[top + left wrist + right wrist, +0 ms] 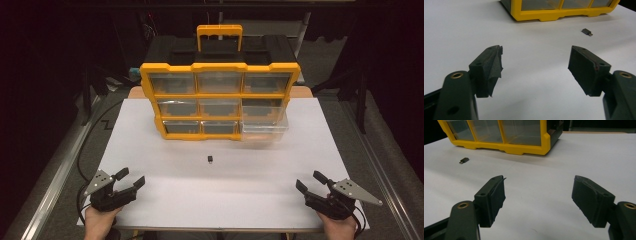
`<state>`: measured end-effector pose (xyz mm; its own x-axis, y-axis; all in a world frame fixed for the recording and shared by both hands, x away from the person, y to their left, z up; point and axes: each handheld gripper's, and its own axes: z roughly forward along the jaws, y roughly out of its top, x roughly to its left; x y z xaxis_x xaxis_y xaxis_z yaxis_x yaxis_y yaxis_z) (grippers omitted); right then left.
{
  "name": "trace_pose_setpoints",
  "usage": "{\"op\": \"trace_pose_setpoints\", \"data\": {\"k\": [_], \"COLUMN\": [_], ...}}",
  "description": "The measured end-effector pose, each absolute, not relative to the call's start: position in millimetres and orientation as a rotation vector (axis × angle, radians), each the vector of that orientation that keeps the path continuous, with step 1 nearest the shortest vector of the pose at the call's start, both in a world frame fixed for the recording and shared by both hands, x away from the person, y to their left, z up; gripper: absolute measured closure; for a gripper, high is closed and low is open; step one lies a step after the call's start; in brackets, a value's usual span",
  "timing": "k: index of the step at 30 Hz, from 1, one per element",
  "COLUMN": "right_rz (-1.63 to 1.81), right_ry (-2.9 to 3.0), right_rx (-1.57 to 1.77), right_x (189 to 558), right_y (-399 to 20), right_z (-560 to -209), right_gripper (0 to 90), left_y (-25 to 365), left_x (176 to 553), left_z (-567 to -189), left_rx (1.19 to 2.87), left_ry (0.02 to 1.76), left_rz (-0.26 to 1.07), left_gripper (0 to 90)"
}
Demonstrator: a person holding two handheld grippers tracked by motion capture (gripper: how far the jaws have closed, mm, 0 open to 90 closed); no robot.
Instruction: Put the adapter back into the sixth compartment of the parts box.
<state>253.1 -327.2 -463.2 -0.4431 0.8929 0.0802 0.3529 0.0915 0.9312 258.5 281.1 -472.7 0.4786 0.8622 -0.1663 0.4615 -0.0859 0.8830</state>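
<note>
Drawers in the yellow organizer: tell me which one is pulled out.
The bottom-right drawer: its clear front juts out past the yellow frame, while the other eight sit flush.

organizer (220, 82): yellow frame, clear drawers | small part (211, 159): black | table (165, 200): white | grippers: black
</note>
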Motion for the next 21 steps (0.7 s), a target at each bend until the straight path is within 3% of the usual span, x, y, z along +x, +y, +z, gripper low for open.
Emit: {"op": "trace_pose_setpoints", "data": {"k": [21], "right_rz": [1.375], "right_ry": [1.868], "right_rx": [1.194], "right_x": [262], "right_y": [-312], "right_z": [-461], "right_gripper": [27.4], "left_y": [280], "left_x": [260], "left_z": [-473], "left_rx": [1.736], "left_ry": [1.133], "left_rz": [0.493], "left_gripper": [27.9]}}
